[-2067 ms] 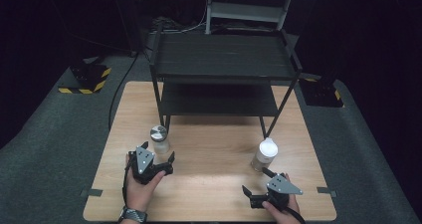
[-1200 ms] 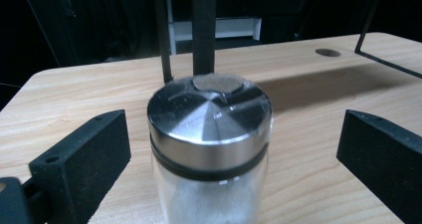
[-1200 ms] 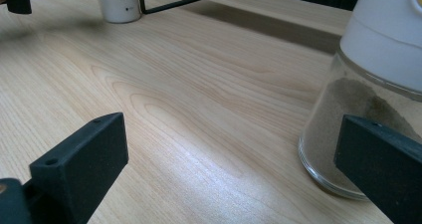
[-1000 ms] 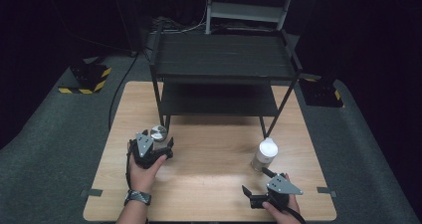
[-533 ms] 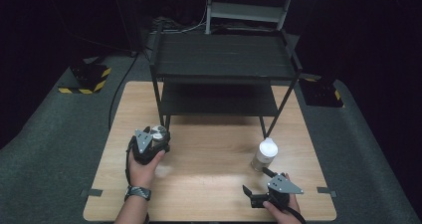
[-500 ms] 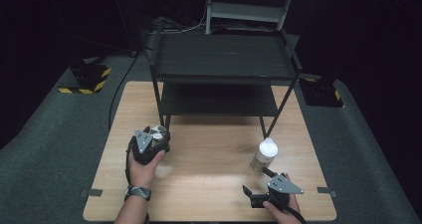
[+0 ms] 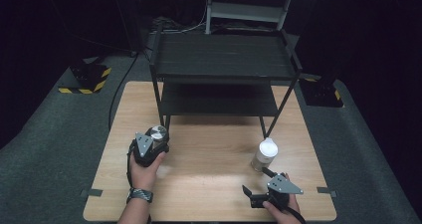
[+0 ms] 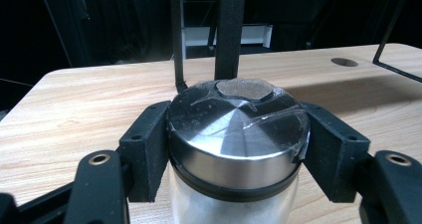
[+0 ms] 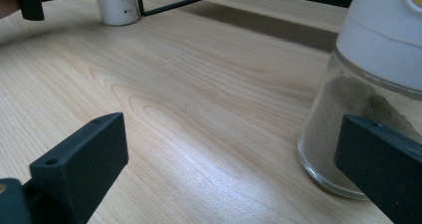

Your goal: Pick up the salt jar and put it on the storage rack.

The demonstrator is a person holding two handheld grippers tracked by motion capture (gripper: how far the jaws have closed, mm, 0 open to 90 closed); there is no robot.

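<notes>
- Left gripper (image 8: 234, 149) fingers have just been closing and clamp the jar (image 8: 238, 134) high at its lid on the bench (image 8: 74, 114); it may slip or tip against the shelf (image 7: 224, 59).
- Right gripper (image 9: 224, 169) fingers stand wide, one beside the bottle (image 9: 368, 109); a nudge topples it.

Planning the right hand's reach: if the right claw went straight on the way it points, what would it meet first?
Probably the clear glass jar with the white cap: it stands just ahead, off to one side, by one finger of the open right claw. Dead centre looks like bare wooden table, so it might only graze.
</notes>
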